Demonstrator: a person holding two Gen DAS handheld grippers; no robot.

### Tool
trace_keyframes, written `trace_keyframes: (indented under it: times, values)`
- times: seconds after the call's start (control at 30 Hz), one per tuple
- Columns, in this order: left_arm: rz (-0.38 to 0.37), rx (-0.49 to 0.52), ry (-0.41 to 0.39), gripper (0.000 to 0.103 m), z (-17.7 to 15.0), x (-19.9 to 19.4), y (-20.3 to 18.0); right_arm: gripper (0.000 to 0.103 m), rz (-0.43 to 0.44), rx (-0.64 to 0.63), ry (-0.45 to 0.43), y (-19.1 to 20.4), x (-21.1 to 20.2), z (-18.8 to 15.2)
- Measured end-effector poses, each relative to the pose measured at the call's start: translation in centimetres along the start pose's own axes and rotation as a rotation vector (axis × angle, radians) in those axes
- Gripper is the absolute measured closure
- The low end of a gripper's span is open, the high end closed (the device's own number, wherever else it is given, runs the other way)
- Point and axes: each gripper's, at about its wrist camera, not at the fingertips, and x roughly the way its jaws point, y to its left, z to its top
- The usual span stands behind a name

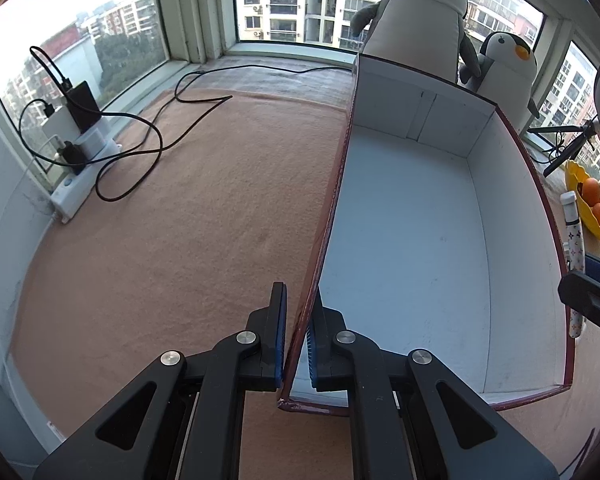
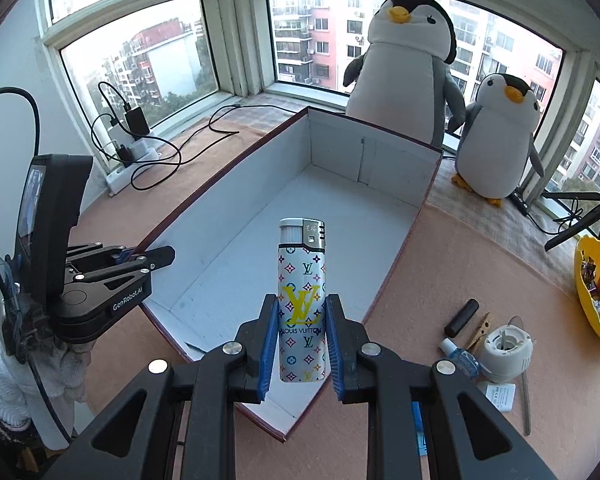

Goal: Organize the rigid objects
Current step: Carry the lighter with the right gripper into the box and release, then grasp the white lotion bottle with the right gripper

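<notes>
1. On the left wrist view, I see my left gripper clamped narrow on the near left wall of the white-lined box, one blue pad on each side of it. The lighter shows beyond the box's right wall, with the right gripper partly in frame there. A power strip sits far left on the tan cloth.

2. On the right wrist view, my right gripper holds the patterned lighter upright above the box. Two plush penguins stand behind it; a yellow bowl sits right.
</notes>
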Motion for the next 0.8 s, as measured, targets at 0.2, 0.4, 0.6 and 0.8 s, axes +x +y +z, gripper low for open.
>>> trace_keyframes:
  times: [0.2, 0.4, 0.6, 0.8]
  values:
    - [-0.004, 0.007, 0.005, 0.095, 0.0, 0.0, 0.0, 0.060, 0.021, 0.021, -0.001, 0.0, 0.4, 0.3]
    - [-0.009, 0.017, 0.018, 0.095, 0.1, 0.3, -0.1, 0.053, 0.017, 0.063, -0.034, -0.8, -0.9, 0.2]
    - [-0.019, 0.039, 0.025, 0.095, 0.3, 0.5, 0.0, 0.053, -0.008, 0.133, -0.038, -2.6, -2.1, -1.1]
    - [-0.030, 0.080, 0.034, 0.095, 0.5, 0.8, 0.0, 0.053, -0.072, 0.204, -0.036, -4.9, -3.3, -3.1]
